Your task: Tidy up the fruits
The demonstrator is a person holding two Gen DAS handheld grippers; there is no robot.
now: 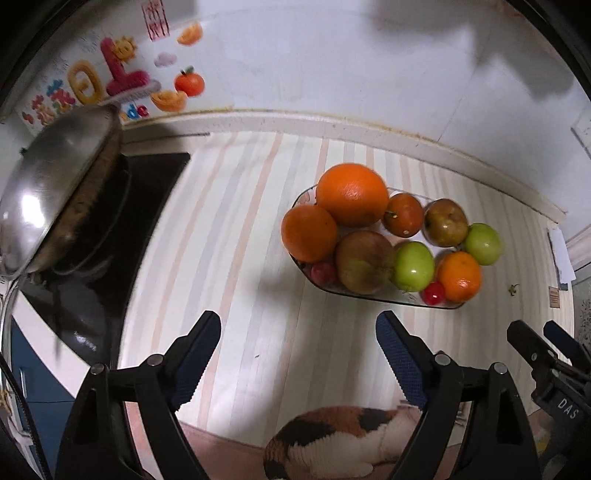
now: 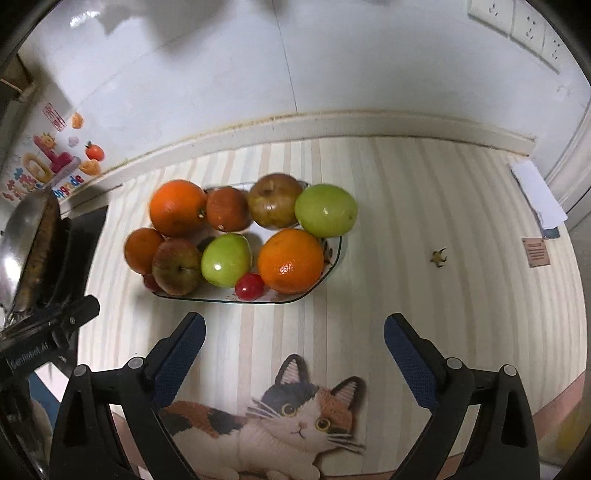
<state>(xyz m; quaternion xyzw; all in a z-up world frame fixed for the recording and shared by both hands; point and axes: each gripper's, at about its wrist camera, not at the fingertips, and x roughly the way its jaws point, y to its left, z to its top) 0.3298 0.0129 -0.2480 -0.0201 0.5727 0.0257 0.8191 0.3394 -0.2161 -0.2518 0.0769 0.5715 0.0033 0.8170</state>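
Both the left gripper (image 1: 298, 341) and right gripper (image 2: 294, 343) hover with jaws spread and empty above the table (image 2: 406, 229); best lift clear without nudging the full fruit plate (image 2: 334, 258).

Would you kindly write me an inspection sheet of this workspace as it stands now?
Surface: striped mat with a cat print.
Job's things: glass dish heaped with oranges, green apples, brownish apples and small red fruits.
Clutter: a small dry stem and a card right of the dish.
Grippers: left gripper and right gripper both open, empty, above the mat short of the dish.
Cables: nothing seen.
Surroundings: steel wok on a black hob to the left; white wall with stickers; sockets.
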